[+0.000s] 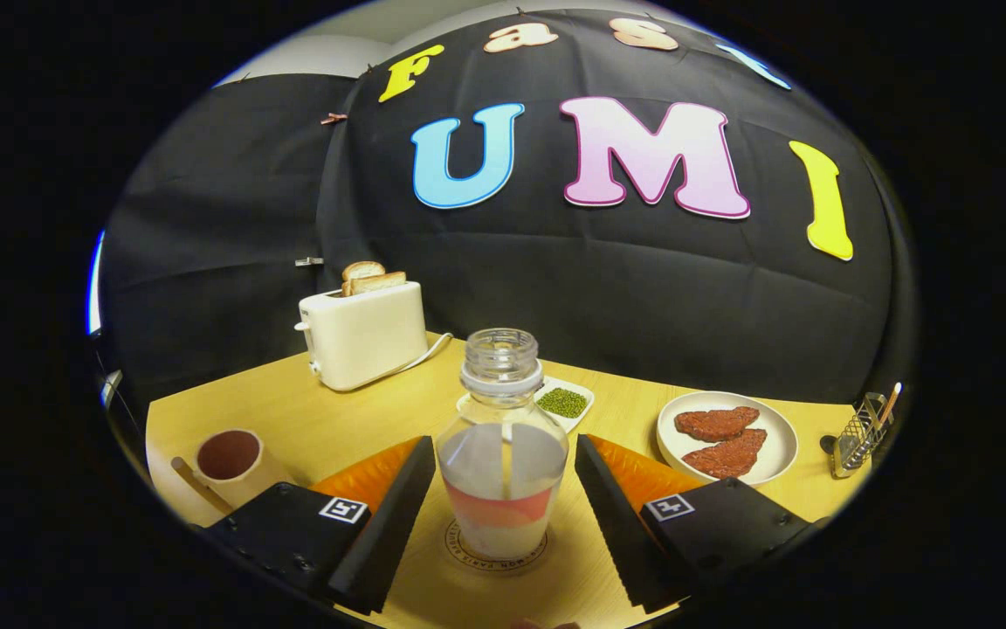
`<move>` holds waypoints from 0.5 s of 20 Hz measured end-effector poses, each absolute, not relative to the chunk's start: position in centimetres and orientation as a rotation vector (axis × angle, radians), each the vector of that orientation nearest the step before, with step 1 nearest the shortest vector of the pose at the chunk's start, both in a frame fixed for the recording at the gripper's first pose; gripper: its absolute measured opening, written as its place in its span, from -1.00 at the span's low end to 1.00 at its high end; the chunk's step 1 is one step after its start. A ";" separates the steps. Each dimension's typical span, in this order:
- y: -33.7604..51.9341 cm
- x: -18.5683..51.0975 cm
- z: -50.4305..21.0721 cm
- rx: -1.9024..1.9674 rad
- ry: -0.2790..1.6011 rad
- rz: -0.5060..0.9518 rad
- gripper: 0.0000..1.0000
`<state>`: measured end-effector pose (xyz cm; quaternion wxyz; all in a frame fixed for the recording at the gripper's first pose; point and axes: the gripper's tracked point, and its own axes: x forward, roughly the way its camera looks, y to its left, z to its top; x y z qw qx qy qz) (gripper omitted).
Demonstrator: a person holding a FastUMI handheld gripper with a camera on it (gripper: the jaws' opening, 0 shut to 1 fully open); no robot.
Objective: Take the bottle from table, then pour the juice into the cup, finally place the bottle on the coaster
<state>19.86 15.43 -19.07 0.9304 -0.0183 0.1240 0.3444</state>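
An uncapped clear bottle (502,454) with a little pale juice in it stands upright on a round coaster (496,550) on the wooden table. My gripper (503,515) is open, one finger on each side of the bottle with a gap between each finger and the glass. A pinkish cup (232,463) with a dark inside stands to the left, beyond the left finger.
At the back left is a white toaster (363,336) with toast in it. A small white dish of green beans (560,402) lies behind the bottle. A plate with two brown patties (726,437) is at the right, with a wire holder (859,432) past it.
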 end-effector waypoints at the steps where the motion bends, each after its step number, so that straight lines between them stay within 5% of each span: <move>1: 14.9 19.7 -18.7 -0.045 0.249 0.694 0.98; 10: 10.2 16.0 -13.4 0.005 0.228 0.639 0.97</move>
